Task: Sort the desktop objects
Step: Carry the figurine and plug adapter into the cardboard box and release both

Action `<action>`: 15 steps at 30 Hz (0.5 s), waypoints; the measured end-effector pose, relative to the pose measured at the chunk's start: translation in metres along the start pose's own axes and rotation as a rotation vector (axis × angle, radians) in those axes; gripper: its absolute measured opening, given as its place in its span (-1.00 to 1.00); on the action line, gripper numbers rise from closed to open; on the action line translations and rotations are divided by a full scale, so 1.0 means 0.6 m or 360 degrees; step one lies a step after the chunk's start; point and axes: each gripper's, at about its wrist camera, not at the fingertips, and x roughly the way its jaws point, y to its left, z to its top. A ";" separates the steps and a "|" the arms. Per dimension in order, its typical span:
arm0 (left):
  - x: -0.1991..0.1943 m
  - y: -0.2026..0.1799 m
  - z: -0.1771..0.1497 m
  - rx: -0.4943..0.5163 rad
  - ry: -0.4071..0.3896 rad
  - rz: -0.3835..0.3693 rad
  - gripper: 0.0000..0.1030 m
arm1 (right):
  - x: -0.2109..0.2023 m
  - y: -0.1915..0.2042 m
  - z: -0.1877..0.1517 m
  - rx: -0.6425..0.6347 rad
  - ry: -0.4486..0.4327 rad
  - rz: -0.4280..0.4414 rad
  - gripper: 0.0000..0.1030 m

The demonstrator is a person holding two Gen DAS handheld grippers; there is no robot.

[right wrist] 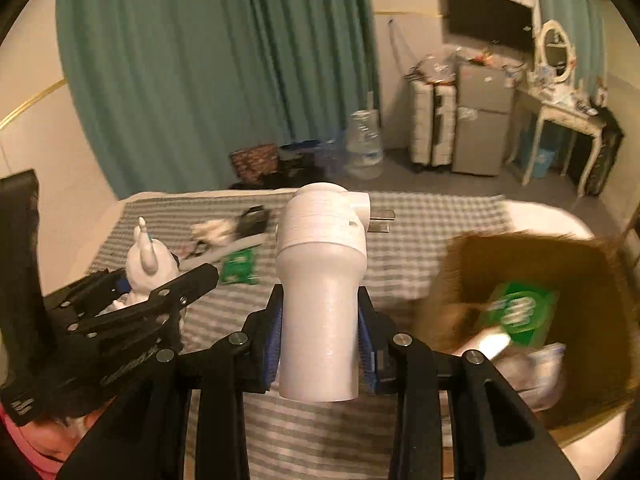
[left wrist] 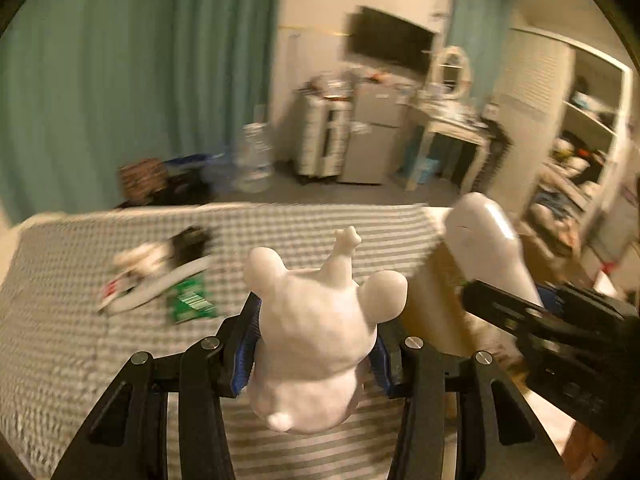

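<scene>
My left gripper (left wrist: 316, 344) is shut on a white animal figurine (left wrist: 316, 320) and holds it above the striped cloth (left wrist: 80, 340). The figurine also shows in the right wrist view (right wrist: 148, 264), with the left gripper (right wrist: 132, 304) around it. My right gripper (right wrist: 320, 340) is shut on a white plug-in device with metal prongs (right wrist: 324, 264), held above the cloth. This device shows at the right of the left wrist view (left wrist: 484, 240). A brown cardboard box (right wrist: 452, 280) at the right holds a green packet (right wrist: 520, 312) and other items.
On the cloth (right wrist: 420, 240) lie a green packet (right wrist: 240, 266), a white strip (right wrist: 232, 250) and a black-and-white bundle (right wrist: 236, 226). These also show in the left wrist view: the green packet (left wrist: 192, 300). Beyond the table are a teal curtain, a water jug (right wrist: 364, 148) and furniture.
</scene>
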 end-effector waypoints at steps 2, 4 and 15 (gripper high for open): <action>0.009 -0.064 0.016 0.0086 -0.0004 -0.0091 -0.06 | -0.018 -0.038 0.003 -0.0020 -0.0004 -0.0084 -0.38; 0.025 -0.119 0.024 0.0147 0.0012 -0.0162 -0.06 | -0.032 -0.087 0.001 -0.0010 0.0000 -0.0179 -0.38; 0.142 -0.294 0.005 0.0388 0.0220 -0.0319 -0.06 | -0.015 -0.305 -0.058 0.0300 0.0147 -0.0386 -0.38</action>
